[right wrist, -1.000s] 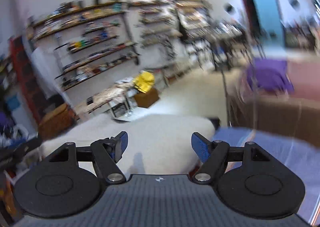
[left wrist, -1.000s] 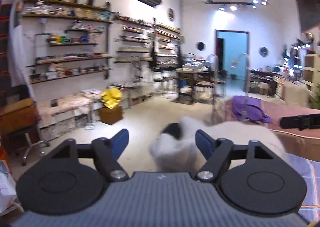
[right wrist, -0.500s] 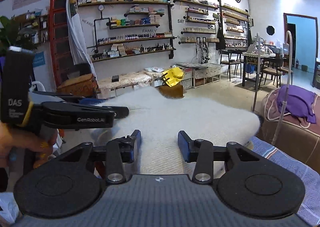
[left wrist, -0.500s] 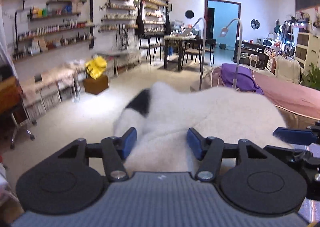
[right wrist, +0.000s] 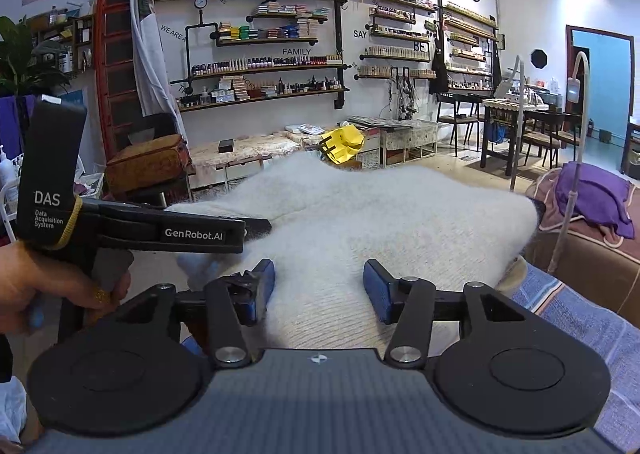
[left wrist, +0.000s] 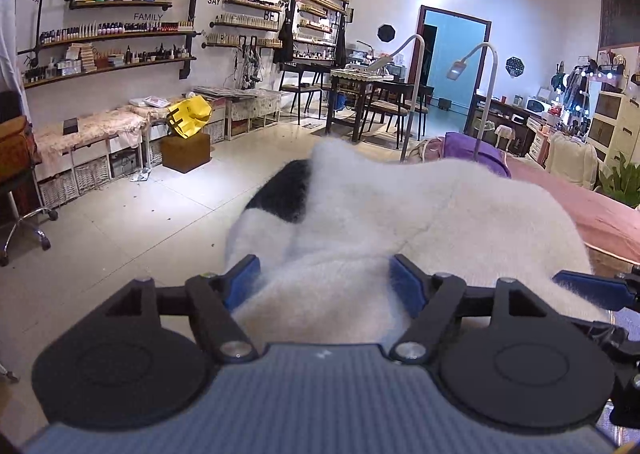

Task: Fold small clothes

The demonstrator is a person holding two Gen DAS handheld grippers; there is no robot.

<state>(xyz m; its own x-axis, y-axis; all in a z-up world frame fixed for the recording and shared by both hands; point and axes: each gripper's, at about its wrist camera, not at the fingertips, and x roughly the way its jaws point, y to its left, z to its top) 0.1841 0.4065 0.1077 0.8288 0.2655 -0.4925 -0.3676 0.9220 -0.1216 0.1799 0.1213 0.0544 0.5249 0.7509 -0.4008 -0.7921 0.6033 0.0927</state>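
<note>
- Fluffy white garment (left wrist: pixel 420 221) with a black patch (left wrist: pixel 282 193), lying mounded on the striped blue cloth (right wrist: pixel 580 318), toward its near edge.
- Left gripper (left wrist: pixel 324 280) and right gripper (right wrist: pixel 318 288): both wide and opening, fleece between the pads but not pinched.
- Best done by lowering both together, pinching only the top layer near the corners, then carrying it over evenly.
- Long axis apparently side to side across the cloth, black-patched end to the left and away; true outline hard to tell.
</note>
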